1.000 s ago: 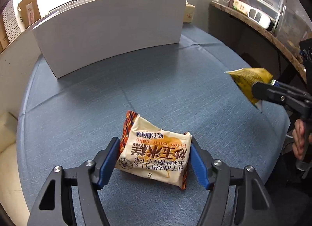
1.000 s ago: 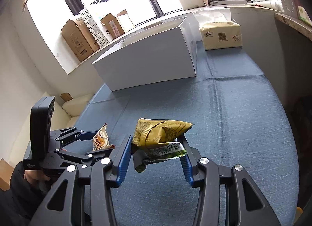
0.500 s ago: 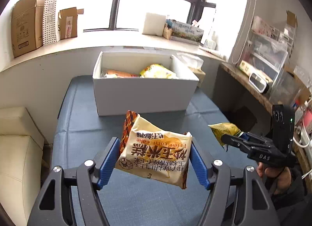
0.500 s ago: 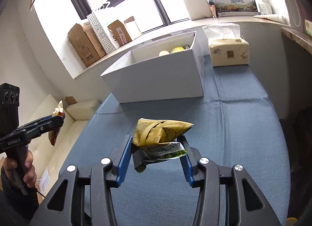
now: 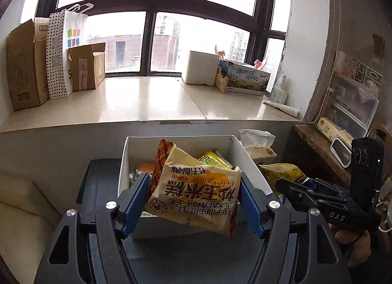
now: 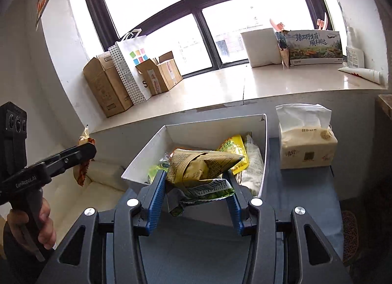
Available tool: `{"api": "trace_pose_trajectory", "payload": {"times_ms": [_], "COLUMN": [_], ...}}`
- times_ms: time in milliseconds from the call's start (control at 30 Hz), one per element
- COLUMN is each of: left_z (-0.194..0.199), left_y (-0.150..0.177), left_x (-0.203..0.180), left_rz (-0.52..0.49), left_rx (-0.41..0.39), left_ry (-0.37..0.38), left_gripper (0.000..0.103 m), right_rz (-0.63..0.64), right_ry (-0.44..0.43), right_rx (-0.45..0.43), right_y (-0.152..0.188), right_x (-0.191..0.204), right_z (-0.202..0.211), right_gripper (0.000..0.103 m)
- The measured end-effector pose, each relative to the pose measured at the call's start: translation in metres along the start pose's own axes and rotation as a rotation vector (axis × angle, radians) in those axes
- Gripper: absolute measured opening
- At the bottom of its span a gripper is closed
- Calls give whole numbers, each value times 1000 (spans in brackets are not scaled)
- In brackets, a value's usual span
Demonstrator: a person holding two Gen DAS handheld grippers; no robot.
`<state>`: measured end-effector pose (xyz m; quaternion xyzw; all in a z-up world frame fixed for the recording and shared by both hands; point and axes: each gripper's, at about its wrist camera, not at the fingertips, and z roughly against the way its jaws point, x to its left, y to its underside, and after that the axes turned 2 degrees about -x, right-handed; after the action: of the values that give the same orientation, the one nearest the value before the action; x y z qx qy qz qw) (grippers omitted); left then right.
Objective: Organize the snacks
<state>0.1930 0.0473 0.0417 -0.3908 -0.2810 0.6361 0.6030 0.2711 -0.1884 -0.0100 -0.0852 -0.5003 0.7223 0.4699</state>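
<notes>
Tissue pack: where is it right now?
In the right wrist view, the tissue pack stands on the blue table, just right of the white box.

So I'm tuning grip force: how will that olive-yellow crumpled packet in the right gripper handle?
The olive-yellow packet is probably floppy: its film is creased and folded between the right gripper pads. It seems light, staying level while pinched. Its glossy film may slip, so hold it firmly over the white box.

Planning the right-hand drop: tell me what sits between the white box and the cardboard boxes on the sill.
In the right wrist view, only bare sill ledge separates the white box from the cardboard boxes.
</notes>
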Motion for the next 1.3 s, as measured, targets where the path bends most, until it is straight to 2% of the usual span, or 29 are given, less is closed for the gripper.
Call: {"api": "trace_pose_trajectory", "payload": {"times_ms": [100, 167, 200, 233, 267, 300, 367, 567, 667, 733, 800, 900, 1000, 1167, 1300], "left_z": [-33, -52, -61, -69, -73, -76, -81, -71, -57, -43, -22, 15, 53, 105, 124], "left_y": [-12, -15, -15, -14, -11, -8, -2, 6, 3, 0, 1, 6, 17, 48, 78], "left_x": [1, 5, 7, 7, 8, 8, 9, 7, 6, 2, -1, -10, -17, -31, -46], "left_rz": [-32, -25, -22, -29, -33, -34, -21, -28, -36, -50, -52, -53, -58, -30, -35], "left_rx": [19, 39, 55, 69, 62, 64, 86, 66, 35, 2, -25, -72, -126, -139, -105], "left_ry": [-55, -50, -47, -57, -86, -89, -62, -122, -153, -175, -162, -154, -173, -174, -187], "left_gripper": [75, 79, 90, 103, 103, 103, 103, 103, 103, 103, 103, 103, 103, 103, 103], "right_rz": [-16, -6, -18, -45, -80, -113, -156, -120, -36, 63, 151, 222, 249, 247, 258], "right_ry": [16, 30, 30, 25, 16, 12, 3, 104, 143, 223, 290, 257, 248, 262, 262], "right_rx": [16, -9, -9, -1, 18, 32, 20, 8, -9, -36, -78, -134, -148, -213, -175], "right_y": [-19, -28, -31, -33, -35, -35, -33, -29, -29, -30, -29, -23, -15, 8, 30], "right_x": [-8, -12, -15, -19, -24, -29, -35, -38, -29, -15, 1, 24, 42, 66, 78], "right_z": [-25, -36, -41, -46, -52, -56, -55, -49, -44, -34, -20, 6, 30, 74, 96], "right_gripper": [51, 53, 53, 68, 99, 103, 103, 103, 103, 103, 103, 103, 103, 103, 103]}}
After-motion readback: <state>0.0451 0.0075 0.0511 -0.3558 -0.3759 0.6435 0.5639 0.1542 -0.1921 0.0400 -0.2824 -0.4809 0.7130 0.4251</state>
